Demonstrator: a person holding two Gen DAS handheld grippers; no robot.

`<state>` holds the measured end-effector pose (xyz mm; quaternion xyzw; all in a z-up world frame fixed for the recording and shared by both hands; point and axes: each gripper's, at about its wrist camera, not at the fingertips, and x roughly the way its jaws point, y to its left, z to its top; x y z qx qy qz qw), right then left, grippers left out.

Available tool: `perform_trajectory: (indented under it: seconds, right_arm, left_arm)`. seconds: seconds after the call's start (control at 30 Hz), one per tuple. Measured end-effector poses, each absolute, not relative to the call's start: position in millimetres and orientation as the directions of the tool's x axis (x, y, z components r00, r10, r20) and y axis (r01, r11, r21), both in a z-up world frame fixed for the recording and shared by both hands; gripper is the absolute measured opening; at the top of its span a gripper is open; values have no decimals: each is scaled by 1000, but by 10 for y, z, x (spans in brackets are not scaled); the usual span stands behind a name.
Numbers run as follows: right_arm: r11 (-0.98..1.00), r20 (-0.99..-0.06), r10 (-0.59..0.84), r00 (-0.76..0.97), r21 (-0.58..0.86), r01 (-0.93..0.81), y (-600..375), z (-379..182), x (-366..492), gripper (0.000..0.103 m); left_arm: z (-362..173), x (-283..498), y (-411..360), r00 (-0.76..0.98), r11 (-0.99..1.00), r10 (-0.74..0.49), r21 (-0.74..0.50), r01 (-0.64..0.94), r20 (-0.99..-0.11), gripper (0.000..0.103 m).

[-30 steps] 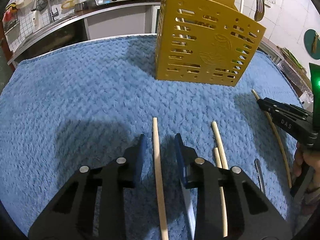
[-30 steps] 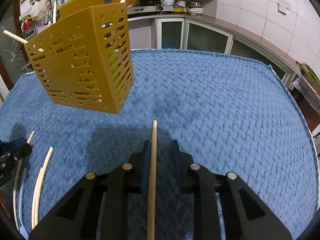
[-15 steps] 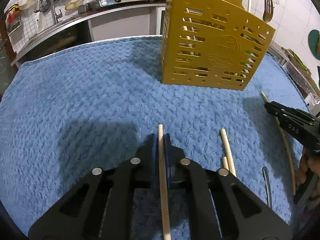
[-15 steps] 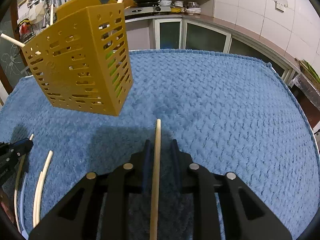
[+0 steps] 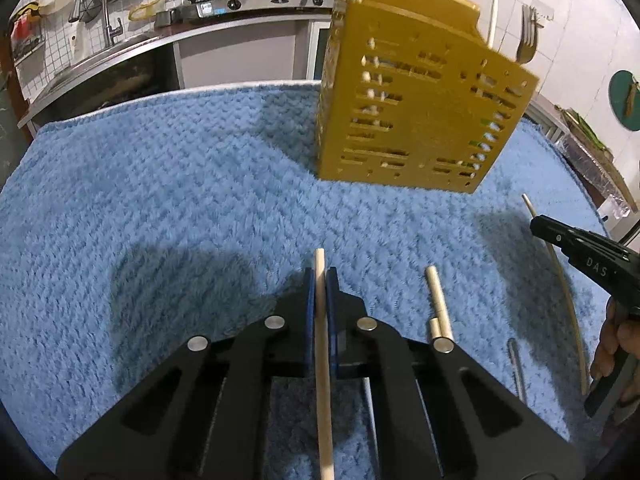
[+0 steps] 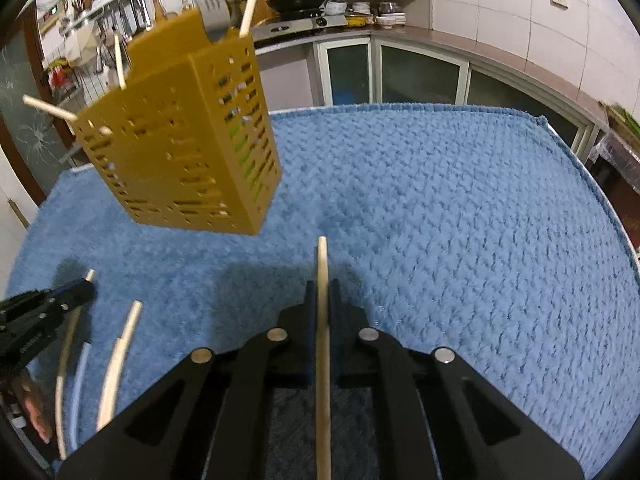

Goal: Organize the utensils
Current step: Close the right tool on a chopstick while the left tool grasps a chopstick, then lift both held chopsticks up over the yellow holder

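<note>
Gripping a pale wooden chopstick [image 5: 322, 360] between blue pads, the left tongs [image 5: 319, 276] are clamped tight on it; the stick's tip pokes out past the fingertips above the blue textured towel [image 5: 160, 208] that covers the desk. Just right of these tongs, 2 more pale chopsticks [image 5: 438, 304] lie side by side on the towel, with a thin metal utensil handle [image 5: 516, 368] a little further right; what kind of utensil it is cannot be told. Behind them stands the mustard-yellow perforated plastic utensil holder [image 5: 416, 116], already carrying several chopsticks and a metal fork [image 5: 527, 42]. At the right, the right tongs [image 6: 322, 286] are pinched on a second slim wooden chopstick [image 6: 323, 352], which runs straight between the pads and points toward the holder's near corner. A hand [image 5: 616, 344] grips the handle of those tongs.
</note>
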<state>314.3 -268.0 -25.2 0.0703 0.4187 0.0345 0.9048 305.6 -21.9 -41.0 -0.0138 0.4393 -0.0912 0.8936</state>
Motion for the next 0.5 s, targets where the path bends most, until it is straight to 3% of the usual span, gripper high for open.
perform_trajectory:
  seconds: [0.5]
  right_arm:
    - [962, -635, 228, 738, 264, -71, -2693, 189, 2852, 6]
  left_arm:
    - [171, 2842, -132, 679, 964, -267, -189, 188, -684, 4]
